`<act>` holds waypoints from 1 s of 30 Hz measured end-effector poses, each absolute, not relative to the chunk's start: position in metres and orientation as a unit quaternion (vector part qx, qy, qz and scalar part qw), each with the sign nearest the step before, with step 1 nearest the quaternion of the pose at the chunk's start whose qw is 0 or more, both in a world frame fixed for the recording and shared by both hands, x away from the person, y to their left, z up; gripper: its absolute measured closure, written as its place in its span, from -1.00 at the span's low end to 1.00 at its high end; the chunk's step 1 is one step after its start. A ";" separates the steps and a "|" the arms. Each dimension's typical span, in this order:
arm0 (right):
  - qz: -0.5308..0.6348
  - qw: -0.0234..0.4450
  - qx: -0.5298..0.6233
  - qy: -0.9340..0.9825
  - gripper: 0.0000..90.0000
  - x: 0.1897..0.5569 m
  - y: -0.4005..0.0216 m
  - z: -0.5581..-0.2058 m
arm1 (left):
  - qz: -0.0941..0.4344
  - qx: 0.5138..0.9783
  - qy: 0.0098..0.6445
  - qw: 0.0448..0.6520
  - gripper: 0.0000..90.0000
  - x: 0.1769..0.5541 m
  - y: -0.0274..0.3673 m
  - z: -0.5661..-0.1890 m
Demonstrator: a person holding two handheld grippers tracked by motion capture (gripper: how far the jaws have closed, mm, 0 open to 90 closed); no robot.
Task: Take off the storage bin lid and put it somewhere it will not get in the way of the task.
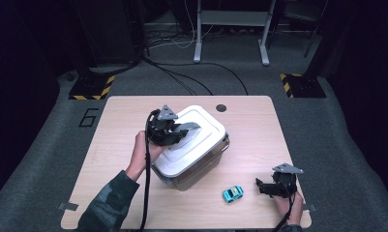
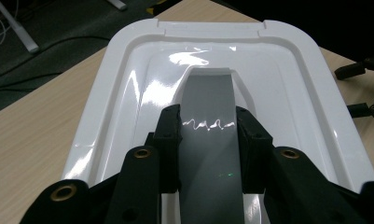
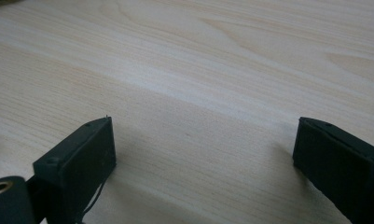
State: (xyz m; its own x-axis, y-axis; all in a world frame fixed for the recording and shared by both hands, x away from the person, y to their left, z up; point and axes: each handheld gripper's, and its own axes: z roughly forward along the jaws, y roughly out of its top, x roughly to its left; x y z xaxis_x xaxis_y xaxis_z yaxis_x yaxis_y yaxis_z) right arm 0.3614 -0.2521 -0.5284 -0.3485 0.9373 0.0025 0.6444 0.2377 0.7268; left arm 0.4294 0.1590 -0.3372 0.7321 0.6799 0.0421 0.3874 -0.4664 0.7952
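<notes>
A storage box [image 1: 197, 170] with a white lid [image 1: 201, 130] stands near the middle of the wooden table [image 1: 114, 145]. The lid carries a grey handle [image 2: 208, 140] along its middle. My left gripper [image 1: 174, 131] is shut on that handle, one pad [image 2: 171, 135] pressed on each side, and the lid [image 2: 287, 74] looks tilted up from the box. My right gripper [image 1: 262, 187] rests low over bare wood near the table's front right corner. Its jaws stand wide open with nothing between the pads [image 3: 89, 149].
A small turquoise toy car [image 1: 233, 193] sits on the table between the box and my right gripper. A round dark hole [image 1: 221, 108] marks the table's far edge. Cables and metal stand legs [image 1: 199, 34] lie on the grey floor beyond.
</notes>
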 end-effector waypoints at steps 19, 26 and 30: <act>0.325 0.226 0.525 0.754 -0.88 0.362 -0.252 -0.528 | 0.201 0.816 0.348 0.415 0.48 0.437 0.197 -0.329; 0.325 0.227 0.525 0.753 -0.88 0.362 -0.252 -0.528 | 0.209 0.810 0.359 0.415 0.48 0.440 0.211 -0.324; 0.325 0.227 0.525 0.753 -0.88 0.362 -0.252 -0.528 | 0.213 0.805 0.366 0.414 0.48 0.441 0.219 -0.322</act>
State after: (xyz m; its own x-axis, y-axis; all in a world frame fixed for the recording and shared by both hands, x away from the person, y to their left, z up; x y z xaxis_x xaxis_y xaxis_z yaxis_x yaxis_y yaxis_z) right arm 0.3617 -0.2523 -0.5284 -0.3458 0.9383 -0.0006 0.6434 0.2375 0.7277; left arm 0.4414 0.2193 -0.3216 0.6403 0.7670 0.0405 0.4134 -0.3886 0.8235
